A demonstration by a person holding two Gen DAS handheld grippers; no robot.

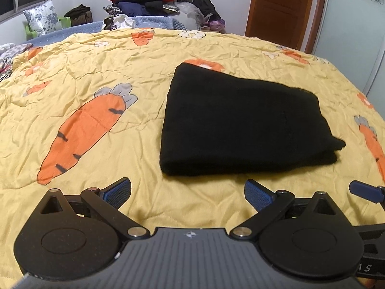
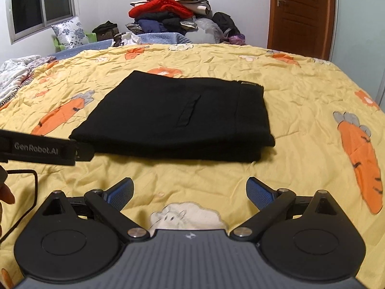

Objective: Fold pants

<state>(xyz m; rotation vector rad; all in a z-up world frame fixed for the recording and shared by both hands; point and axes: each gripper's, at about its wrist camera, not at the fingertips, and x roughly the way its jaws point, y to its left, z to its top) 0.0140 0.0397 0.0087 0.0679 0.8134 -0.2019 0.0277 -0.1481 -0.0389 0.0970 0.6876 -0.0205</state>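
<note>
Black pants (image 1: 240, 125) lie folded into a thick rectangle on the yellow carrot-print quilt (image 1: 96, 60). In the right wrist view the pants (image 2: 178, 118) show a back pocket and a waistband label at the far right corner. My left gripper (image 1: 187, 193) stands open just short of the pants' near edge, nothing between its blue pads. My right gripper (image 2: 190, 193) is also open wide and empty, held back from the pants over the quilt (image 2: 300, 96). The left gripper's body (image 2: 43, 148) shows at the left of the right wrist view, beside the pants' near left corner.
A heap of clothes (image 2: 168, 9) is piled beyond the bed's far edge, with a floral pillow (image 2: 69, 32) to its left. A wooden door (image 2: 300, 12) stands at the back right. A window (image 2: 41, 2) is at the left. Crumpled bedding (image 2: 14, 74) lies at the quilt's left edge.
</note>
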